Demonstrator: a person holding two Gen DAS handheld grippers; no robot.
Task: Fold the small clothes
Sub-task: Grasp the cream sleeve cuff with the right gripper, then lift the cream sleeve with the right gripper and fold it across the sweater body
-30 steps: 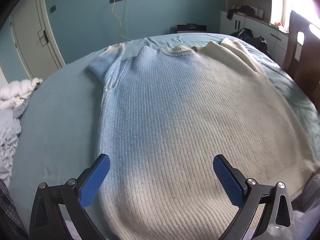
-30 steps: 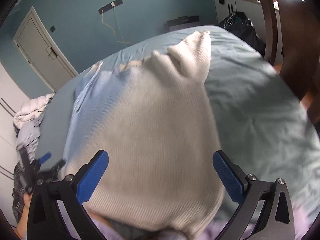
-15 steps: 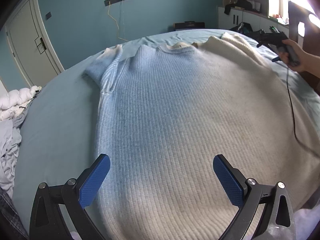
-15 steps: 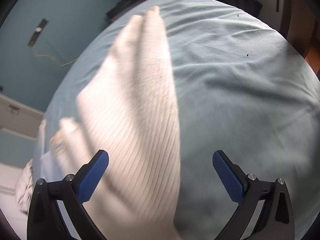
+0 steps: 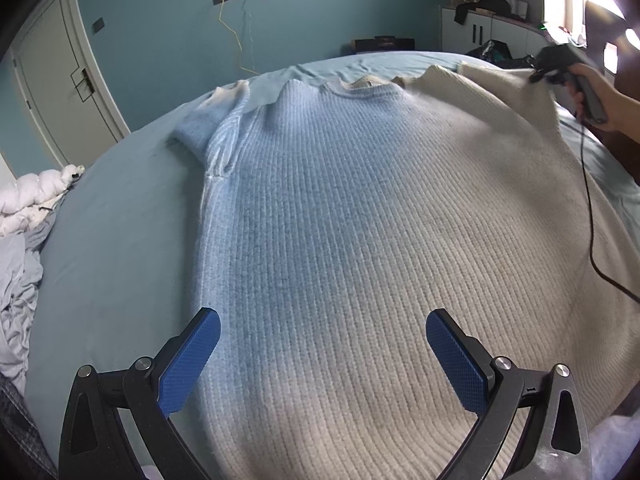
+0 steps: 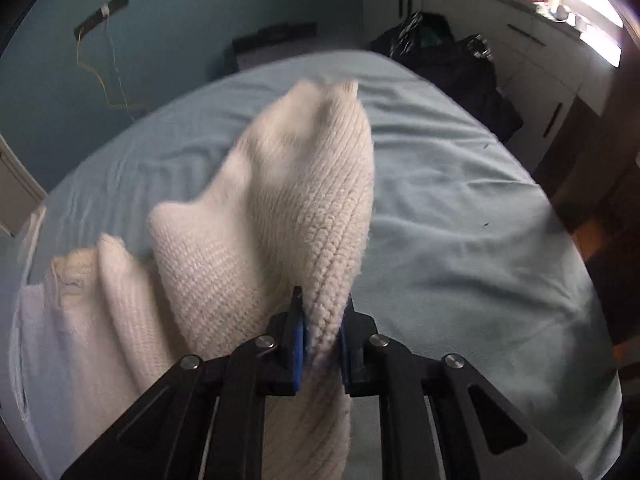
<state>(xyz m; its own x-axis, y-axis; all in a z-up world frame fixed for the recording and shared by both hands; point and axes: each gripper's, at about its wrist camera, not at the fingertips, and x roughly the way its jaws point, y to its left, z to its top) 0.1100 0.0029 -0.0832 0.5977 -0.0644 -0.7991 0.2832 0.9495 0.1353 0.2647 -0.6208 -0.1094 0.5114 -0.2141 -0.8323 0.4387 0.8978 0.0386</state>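
Note:
A ribbed knit sweater (image 5: 340, 220), pale blue on its left half and cream on its right, lies spread face up on the bed. My left gripper (image 5: 320, 354) hovers open over the sweater's lower part, blue pads wide apart with nothing between them. My right gripper (image 6: 322, 340) is shut on the sweater's cream right sleeve (image 6: 288, 200), a fold of knit pinched between the blue pads. In the left wrist view the right gripper (image 5: 538, 74) shows at the far right, held by a hand (image 5: 600, 100), at the sleeve's edge.
The bed (image 5: 120, 220) is covered by a light blue sheet. Crumpled white and grey bedding (image 5: 24, 240) lies at the left edge. A black cable (image 5: 590, 208) trails from the right gripper over the sweater. White cabinets (image 6: 540, 52) and a dark bag (image 6: 448, 60) stand beyond the bed.
My right gripper swept along the cream side to the sleeve and closed from wide open onto its edge. The left gripper stayed open and almost still.

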